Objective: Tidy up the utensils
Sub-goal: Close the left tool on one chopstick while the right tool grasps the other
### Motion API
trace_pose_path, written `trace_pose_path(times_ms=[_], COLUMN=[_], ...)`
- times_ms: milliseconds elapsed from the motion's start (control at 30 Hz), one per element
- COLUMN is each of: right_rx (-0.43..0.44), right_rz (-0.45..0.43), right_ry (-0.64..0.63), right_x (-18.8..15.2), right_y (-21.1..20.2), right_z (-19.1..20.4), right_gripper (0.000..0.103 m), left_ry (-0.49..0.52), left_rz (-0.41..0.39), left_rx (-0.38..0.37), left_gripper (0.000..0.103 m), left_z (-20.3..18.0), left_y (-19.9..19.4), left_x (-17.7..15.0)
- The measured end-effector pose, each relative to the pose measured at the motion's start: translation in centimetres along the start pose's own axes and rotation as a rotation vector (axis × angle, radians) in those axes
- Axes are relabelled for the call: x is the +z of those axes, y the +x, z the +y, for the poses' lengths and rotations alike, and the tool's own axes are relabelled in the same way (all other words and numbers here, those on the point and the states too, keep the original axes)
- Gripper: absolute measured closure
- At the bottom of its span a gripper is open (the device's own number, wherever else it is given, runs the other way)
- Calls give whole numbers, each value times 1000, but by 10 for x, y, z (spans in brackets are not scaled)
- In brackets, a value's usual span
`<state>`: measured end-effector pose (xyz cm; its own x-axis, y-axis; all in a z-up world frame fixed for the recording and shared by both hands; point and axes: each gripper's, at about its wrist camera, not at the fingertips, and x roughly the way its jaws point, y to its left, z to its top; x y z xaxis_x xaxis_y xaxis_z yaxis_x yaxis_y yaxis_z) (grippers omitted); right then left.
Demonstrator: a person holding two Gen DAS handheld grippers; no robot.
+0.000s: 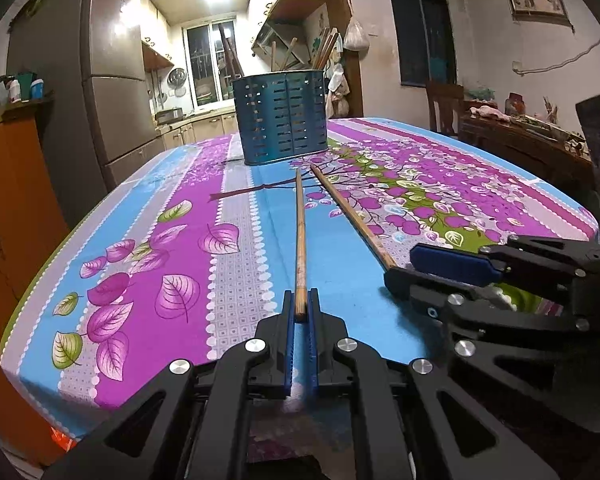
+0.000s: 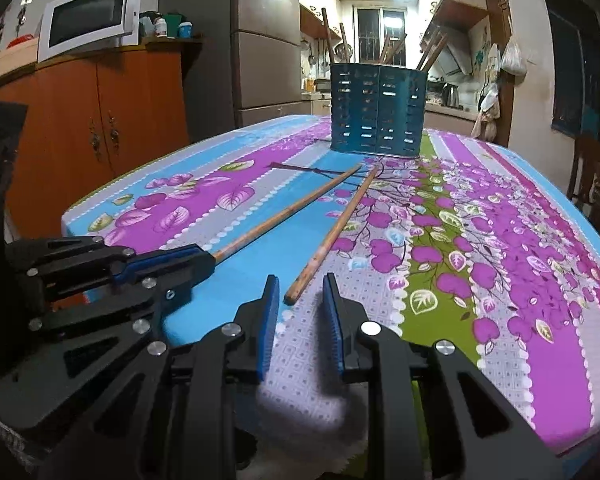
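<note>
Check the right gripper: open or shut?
Open. The right gripper's fingers stand apart around the near end of the second chopstick, not touching it.

Left hand-held gripper low, pads pinched nearly together; right hand-held gripper alongside, low, pads spread apart.
</note>
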<state>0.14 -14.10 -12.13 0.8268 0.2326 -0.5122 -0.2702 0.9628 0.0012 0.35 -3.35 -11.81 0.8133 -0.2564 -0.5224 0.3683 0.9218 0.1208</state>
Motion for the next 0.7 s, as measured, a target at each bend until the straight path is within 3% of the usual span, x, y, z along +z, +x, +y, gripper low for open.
trace_pose_path(times_ms=[33,467,600,700], right_rx=[-8,-122,-111,-100], right_rz=[-6,-23,-26,-37], right_ry=[-1,72,81,100], right_x=[0,-13,-14,-16], right_y=[1,-18,-19,-20], right_z=[1,-28,-33,-38], right_gripper=[96,98,90,83], left_ry=[4,23,4,-3], left_rz=[-3,-40,-40,-44], left_rx=[0,6,28,24], left_gripper=[96,93,79,79], left_z=[0,0,4,5], left_y=[0,0,0,0], left_x=[0,-5,-4,-5])
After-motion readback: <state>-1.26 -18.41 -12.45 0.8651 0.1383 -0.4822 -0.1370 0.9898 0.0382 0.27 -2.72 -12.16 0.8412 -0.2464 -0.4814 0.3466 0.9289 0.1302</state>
